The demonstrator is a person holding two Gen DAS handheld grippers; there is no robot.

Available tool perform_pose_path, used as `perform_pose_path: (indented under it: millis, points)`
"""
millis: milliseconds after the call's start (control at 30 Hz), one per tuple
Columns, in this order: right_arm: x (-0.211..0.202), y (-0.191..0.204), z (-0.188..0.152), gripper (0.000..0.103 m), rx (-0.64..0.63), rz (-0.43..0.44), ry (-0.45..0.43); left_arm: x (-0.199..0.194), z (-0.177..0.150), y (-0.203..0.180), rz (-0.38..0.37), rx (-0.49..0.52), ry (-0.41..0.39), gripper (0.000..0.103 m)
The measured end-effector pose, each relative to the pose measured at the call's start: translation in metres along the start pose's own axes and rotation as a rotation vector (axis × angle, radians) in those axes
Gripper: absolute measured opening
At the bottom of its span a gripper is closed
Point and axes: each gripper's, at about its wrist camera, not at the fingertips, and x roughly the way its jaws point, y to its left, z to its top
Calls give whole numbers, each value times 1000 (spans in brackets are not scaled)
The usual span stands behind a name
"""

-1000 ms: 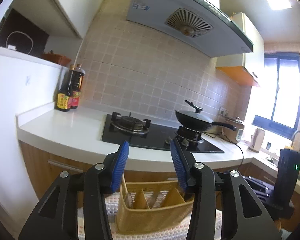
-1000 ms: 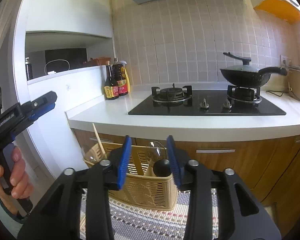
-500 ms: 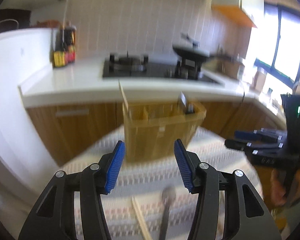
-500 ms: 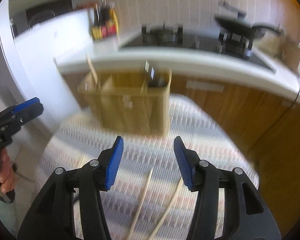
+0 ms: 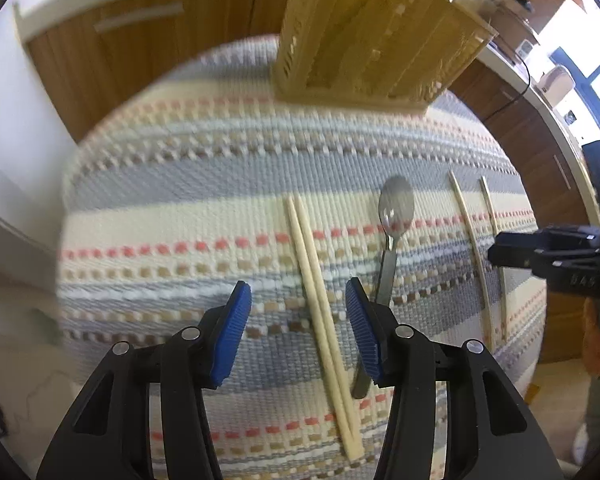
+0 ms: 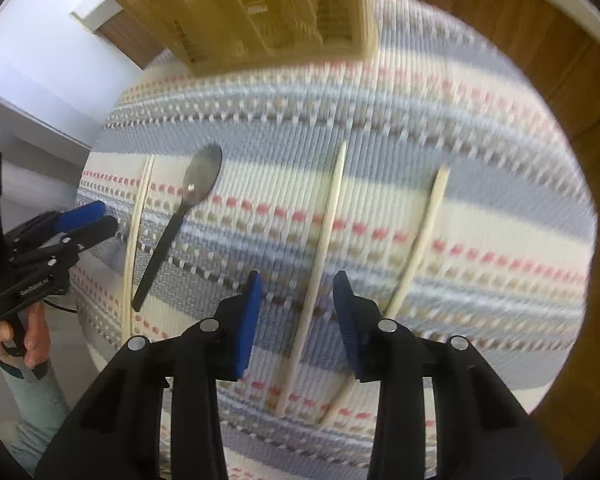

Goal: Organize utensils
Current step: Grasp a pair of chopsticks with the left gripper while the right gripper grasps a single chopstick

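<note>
From the left wrist, four wooden chopsticks and one spoon lie on the striped woven cloth (image 5: 204, 184): a touching pair of chopsticks (image 5: 320, 312) runs between the blue pads of the left gripper (image 5: 298, 320), whose jaws are closing but not yet pressing on anything; the metal spoon (image 5: 392, 232) lies just beside its right pad, bowl toward the basket; two separate chopsticks (image 5: 474, 248) lie further right, near the right gripper (image 5: 500, 250) held in a hand; one slatted utensil basket (image 5: 376, 32) stands at the cloth's far edge, its contents blurred beyond telling; wooden cabinets (image 5: 120, 40) stand behind. From the right wrist, the right gripper's jaws are closing with a single chopstick (image 6: 320, 248) between the pads, seemingly untouched; a second chopstick (image 6: 424, 236) lies to its right, apart; the spoon and pair lie left, beside the left gripper.
</note>
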Motion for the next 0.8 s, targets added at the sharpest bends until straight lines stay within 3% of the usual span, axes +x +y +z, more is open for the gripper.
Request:
perform_pose_path:
  millis: [133,233,433,667,733,800]
  points:
    - [3,1,6,33,1,-46,-1,12,7,-2,8,-1,59,39]
    - [7,3,12,33,1,-55,21,18,8,-10,54,34,86,36]
    - [24,6,24,18,-1,-100,55,23,10,-20,108,77,106,33]
    - [37,27,32,12,-61,-174,63,31,9,-42,220,143,131,32]
    - [42,36,31,6,-81,-203,66,33,9,-49,259,159,135,32]
    - [44,43,29,6,-98,-214,63,35,10,-57,260,162,142,21]
